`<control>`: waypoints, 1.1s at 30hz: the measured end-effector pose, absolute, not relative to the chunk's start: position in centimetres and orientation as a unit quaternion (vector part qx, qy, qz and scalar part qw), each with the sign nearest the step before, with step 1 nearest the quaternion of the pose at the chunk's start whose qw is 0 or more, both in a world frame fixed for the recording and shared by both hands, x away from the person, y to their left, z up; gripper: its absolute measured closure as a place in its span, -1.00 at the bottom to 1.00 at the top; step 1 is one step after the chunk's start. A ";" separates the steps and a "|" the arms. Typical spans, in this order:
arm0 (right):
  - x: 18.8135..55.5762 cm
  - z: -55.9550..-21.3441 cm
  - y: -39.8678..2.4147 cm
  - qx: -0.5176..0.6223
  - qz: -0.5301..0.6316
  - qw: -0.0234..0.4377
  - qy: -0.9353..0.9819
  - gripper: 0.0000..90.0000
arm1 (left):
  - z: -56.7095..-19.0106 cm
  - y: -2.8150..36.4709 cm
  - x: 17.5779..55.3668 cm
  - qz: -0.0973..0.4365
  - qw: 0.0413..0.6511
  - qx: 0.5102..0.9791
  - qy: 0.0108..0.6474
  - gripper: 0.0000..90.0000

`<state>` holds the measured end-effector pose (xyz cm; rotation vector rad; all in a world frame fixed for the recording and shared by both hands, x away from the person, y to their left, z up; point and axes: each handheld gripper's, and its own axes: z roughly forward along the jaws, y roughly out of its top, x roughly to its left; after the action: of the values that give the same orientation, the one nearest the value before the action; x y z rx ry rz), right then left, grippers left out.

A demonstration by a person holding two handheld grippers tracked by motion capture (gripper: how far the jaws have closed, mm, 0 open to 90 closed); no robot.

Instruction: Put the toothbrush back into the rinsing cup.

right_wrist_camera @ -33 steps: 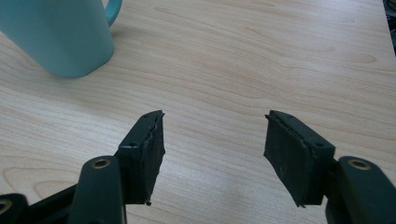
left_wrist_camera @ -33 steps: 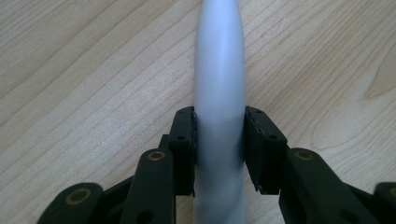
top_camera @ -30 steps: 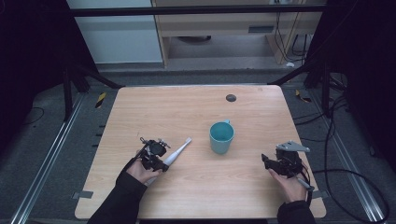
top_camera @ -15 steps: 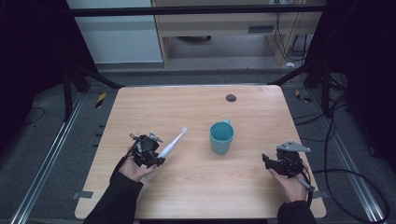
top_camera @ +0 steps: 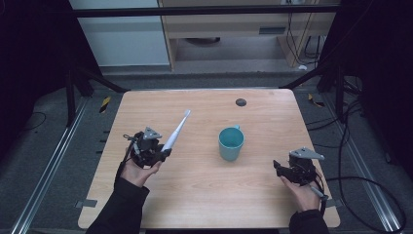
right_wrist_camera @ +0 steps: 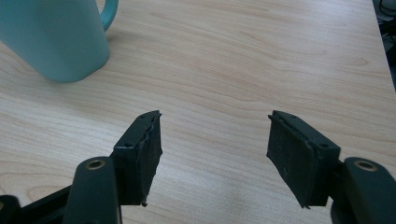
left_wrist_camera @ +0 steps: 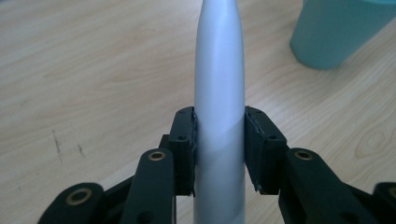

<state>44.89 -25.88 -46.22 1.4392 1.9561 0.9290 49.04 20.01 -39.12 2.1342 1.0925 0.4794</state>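
A white toothbrush slants up and away from my left gripper, which is shut on its handle at the table's left. In the left gripper view the pale handle is clamped between the two black pads, pointing away over the wood. A teal mug stands upright near the table's middle, and shows as the teal mug at upper right and the teal mug at upper left. My right gripper rests at the right front, open, nothing between its fingertips.
The wooden table has a small dark round hole near its far edge. Metal frame legs and cables lie on the floor around it. A cabinet stands beyond the far edge.
My left gripper has lifted and swung the toothbrush so its head rises farther away and left of the mug. The right gripper has stayed put.
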 end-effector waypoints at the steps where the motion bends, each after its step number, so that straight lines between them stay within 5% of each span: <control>1: 44.9 -46.2 -25.9 0.532 0.346 0.269 0.724 -0.23 | -39.0 20.0 49.1 0.186 0.346 0.818 0.421 0.46; 33: 44.9 -46.5 -26.0 0.532 0.359 0.280 0.715 -0.36 | -34.8 12.2 52.1 0.218 0.462 0.773 0.376 0.46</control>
<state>44.93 -26.05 -46.48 1.4258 1.9161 0.9618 52.06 12.20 -34.77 1.9017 0.9257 0.5357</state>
